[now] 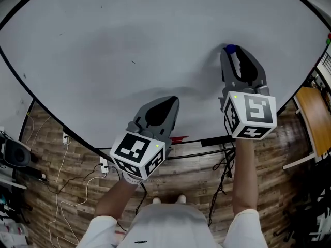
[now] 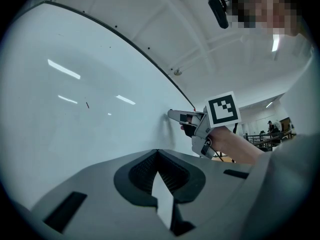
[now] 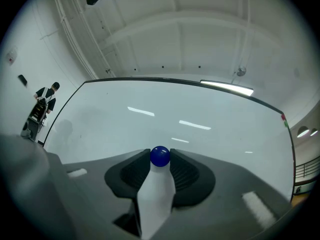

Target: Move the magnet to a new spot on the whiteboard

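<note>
White whiteboard point(image 1: 129, 35) fills the upper part of the head view, its black frame curving along the lower edge. Lower left of frame: wood-plank floor point(image 1: 46, 138) with loose white cables point(image 1: 62, 185) trailing over it.

Left gripper point(image 1: 173, 101) sits low, just left of centre, over the board's bottom edge with its tips pointing up-frame. Its own view shows the jaws pressed together at the tips with nothing between them. The board ahead shows only light reflections and one small dark mark. Its marker cube point(image 1: 137, 154) faces the camera.

Right gripper point(image 1: 232, 53) is right of centre and higher in frame, well apart from the left one, tips at the board face. It pinches the magnet point(image 3: 160, 156), a small blue ball, between both pads right at the tips. In the head view the magnet is a blue dot at the jaw tips, upper right of centre on the board, with a soft shadow just left of it. Whether it touches the board, I cannot tell.

Far right edge: wooden table point(image 1: 315, 118) beside the board. Right gripper view, far left: a bystander point(image 3: 46, 101) in the distance.
</note>
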Tool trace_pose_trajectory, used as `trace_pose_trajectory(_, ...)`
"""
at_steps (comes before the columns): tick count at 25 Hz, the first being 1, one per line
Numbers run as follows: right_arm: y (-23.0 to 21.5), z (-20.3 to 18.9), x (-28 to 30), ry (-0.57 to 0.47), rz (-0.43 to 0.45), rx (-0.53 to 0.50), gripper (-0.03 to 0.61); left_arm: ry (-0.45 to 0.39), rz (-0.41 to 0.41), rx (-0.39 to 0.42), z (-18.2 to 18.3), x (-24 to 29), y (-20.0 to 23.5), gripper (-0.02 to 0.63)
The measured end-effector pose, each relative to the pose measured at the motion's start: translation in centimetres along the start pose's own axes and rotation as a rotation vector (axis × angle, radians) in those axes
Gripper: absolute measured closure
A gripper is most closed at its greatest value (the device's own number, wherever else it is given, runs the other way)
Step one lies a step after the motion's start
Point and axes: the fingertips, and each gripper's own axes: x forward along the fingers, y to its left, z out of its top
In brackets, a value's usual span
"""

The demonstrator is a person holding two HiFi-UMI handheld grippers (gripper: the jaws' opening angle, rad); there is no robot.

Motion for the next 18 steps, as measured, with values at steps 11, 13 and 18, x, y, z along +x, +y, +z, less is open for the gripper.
trace_pose_trajectory(11,-1.5,-0.1,1.3,0.035,-0.025,-0.014,0.446,-0.008,0.013,0.005,0.4,-0.2,-0.2,0.607)
trace_pose_trajectory(13,-1.4,-0.5,1.5,0.052,-0.019,-0.004,0.446,-0.009,0.018,0.004,0.4,-0.4,0.0,0.607)
trace_pose_trajectory(18,-1.3,-0.6,1.6,0.057,-0.012,-0.002,0.446,-0.011,0.022,0.001,0.3,-0.5,0.0,0.607)
